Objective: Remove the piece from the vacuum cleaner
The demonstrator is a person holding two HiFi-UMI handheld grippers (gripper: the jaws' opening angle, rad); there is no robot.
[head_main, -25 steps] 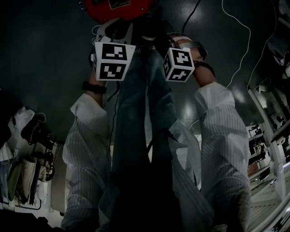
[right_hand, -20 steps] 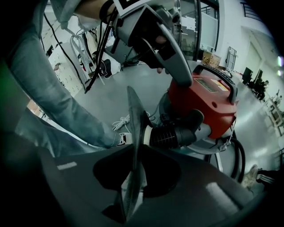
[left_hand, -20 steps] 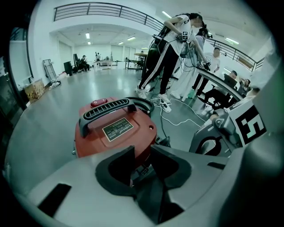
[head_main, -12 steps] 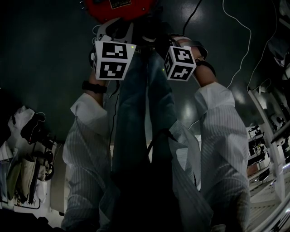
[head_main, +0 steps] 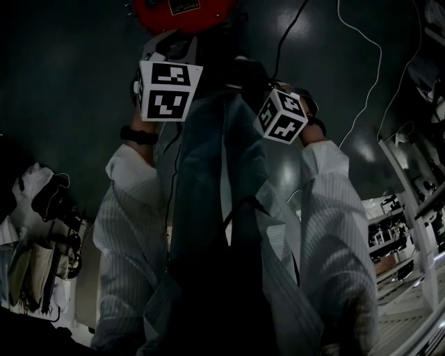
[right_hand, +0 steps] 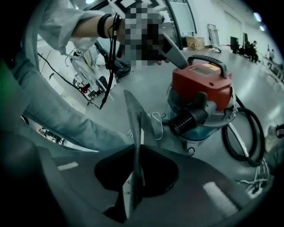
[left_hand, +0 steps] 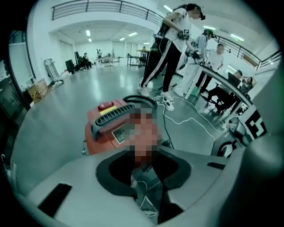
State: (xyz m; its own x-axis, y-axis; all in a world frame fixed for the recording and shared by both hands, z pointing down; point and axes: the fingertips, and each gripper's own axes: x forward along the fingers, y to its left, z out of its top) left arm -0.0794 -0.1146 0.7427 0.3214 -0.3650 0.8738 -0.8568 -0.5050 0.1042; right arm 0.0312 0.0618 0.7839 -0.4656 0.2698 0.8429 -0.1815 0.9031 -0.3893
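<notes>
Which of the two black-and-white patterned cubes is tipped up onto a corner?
The right gripper's cube: in the head view it is turned like a diamond, while the left gripper's cube sits square, its edges nearly level.

Large open lab hall
Polished grey floor (left_hand: 66,93), ceiling strip lights (left_hand: 133,33), a railed mezzanine (left_hand: 106,5), people (left_hand: 171,48) standing around a work table, loose cables (left_hand: 195,117) underfoot, equipment racks (head_main: 407,222).
</notes>
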